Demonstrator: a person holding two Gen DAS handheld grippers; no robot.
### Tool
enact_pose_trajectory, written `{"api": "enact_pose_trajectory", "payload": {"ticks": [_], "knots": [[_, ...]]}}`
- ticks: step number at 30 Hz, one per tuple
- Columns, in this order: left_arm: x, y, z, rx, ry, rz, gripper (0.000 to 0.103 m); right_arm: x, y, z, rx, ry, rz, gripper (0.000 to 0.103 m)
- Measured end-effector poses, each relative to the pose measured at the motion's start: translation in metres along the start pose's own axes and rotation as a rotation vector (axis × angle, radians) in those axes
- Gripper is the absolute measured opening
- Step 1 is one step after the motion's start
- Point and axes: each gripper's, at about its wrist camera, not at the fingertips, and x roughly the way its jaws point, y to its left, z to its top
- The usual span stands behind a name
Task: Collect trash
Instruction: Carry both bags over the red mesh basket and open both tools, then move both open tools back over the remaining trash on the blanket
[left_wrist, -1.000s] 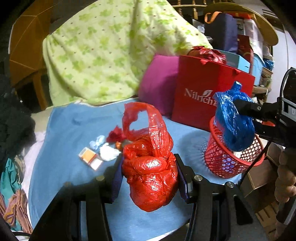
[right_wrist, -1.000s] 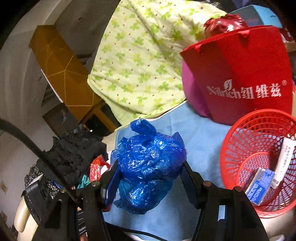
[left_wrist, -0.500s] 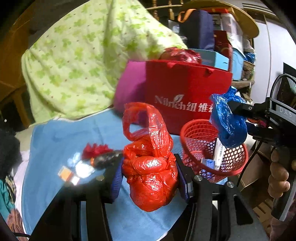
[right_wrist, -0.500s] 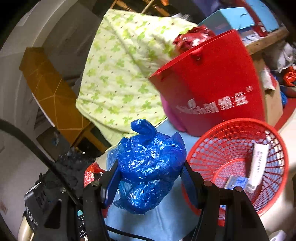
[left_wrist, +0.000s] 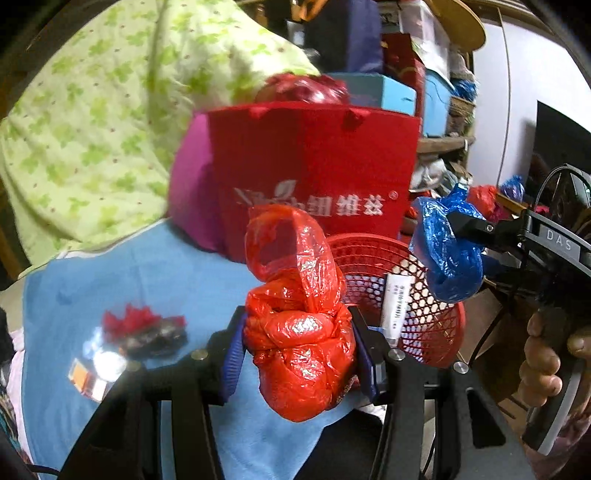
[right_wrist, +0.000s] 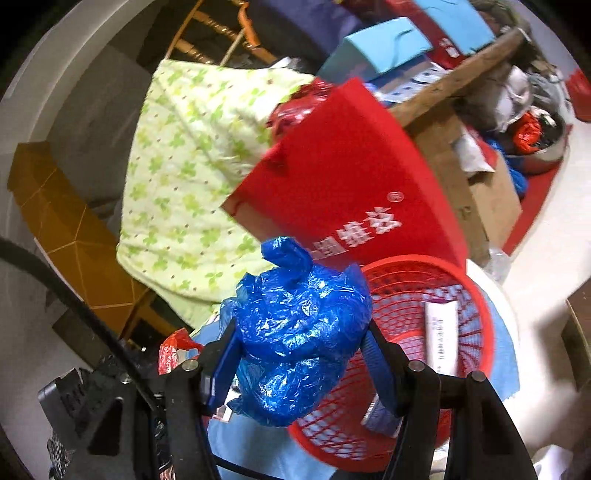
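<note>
Both bundles have swung toward the basket (left_wrist: 424, 325) since a second ago: it sat off to the side of each view then, and now it lies right behind what you carry. Your left gripper (left_wrist: 299, 350) has its fingers clamped on the red bag (left_wrist: 299, 332), just short of the rim. Your right gripper (right_wrist: 299, 350) pinches the blue bag (right_wrist: 295, 332) at the near rim. Neither is let go yet. More scraps (left_wrist: 122, 343) wait on the blue cloth (left_wrist: 147, 273), so after this drop you have another trip.
</note>
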Motion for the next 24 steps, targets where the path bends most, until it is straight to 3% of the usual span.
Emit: {"api": "enact_pose_trajectory", "payload": {"ticks": [9, 13, 18, 24], "knots": [[0.039, -0.029, 0.010, 0.045, 0.049, -0.025, 0.056, -0.002, -0.046, 0.006, 0.118, -0.006, -0.028, 0.068], [0.053, -0.039, 0.008, 0.063, 0.079, -0.026, 0.065, 0.000, -0.056, 0.005, 0.168, 0.005, -0.023, 0.074], [0.056, -0.044, 0.006, 0.072, 0.081, -0.023, 0.071, 0.001, -0.062, 0.002, 0.200, 0.008, 0.004, 0.075], [0.043, -0.033, -0.001, 0.062, 0.061, -0.008, 0.072, -0.004, -0.052, 0.002, 0.162, -0.007, 0.018, 0.075]]}}
